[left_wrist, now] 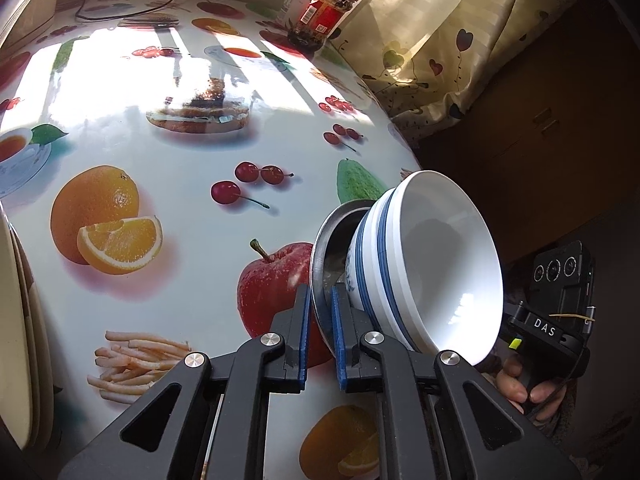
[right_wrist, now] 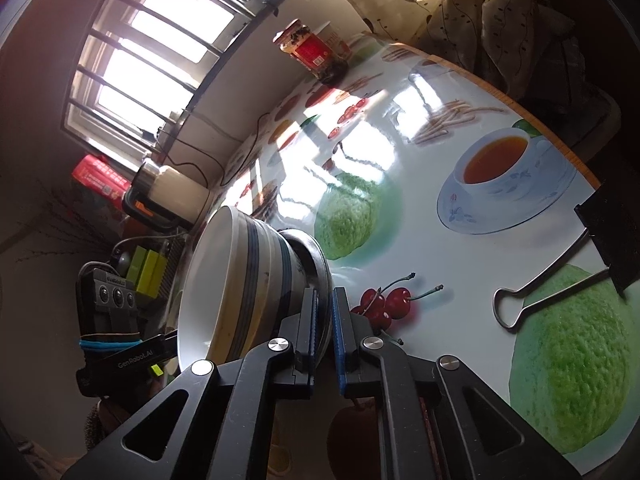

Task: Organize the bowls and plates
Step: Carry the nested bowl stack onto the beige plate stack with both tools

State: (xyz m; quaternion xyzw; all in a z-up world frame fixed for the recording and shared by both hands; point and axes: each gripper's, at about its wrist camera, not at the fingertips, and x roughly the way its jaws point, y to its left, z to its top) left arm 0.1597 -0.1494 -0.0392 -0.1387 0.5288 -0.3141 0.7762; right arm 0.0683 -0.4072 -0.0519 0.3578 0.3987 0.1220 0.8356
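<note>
A metal plate (left_wrist: 320, 256) carries a stack of white bowls with blue bands (left_wrist: 432, 264). My left gripper (left_wrist: 320, 320) is shut on the plate's rim, one blue pad on each side. In the right wrist view my right gripper (right_wrist: 326, 320) is shut on the opposite rim of the same plate (right_wrist: 318, 264), with the bowl stack (right_wrist: 236, 280) to its left. The stack is held above the fruit-print tablecloth (left_wrist: 180, 208), near the table's right edge. Each view shows the other gripper's camera body beyond the bowls.
A red-labelled jar (left_wrist: 326, 12) stands at the far edge, also in the right wrist view (right_wrist: 316, 54). Cream plates (left_wrist: 20, 340) stand at the left edge. A kettle (right_wrist: 172, 196), a binder clip (right_wrist: 560, 276) and a curtain (left_wrist: 440, 40) are nearby.
</note>
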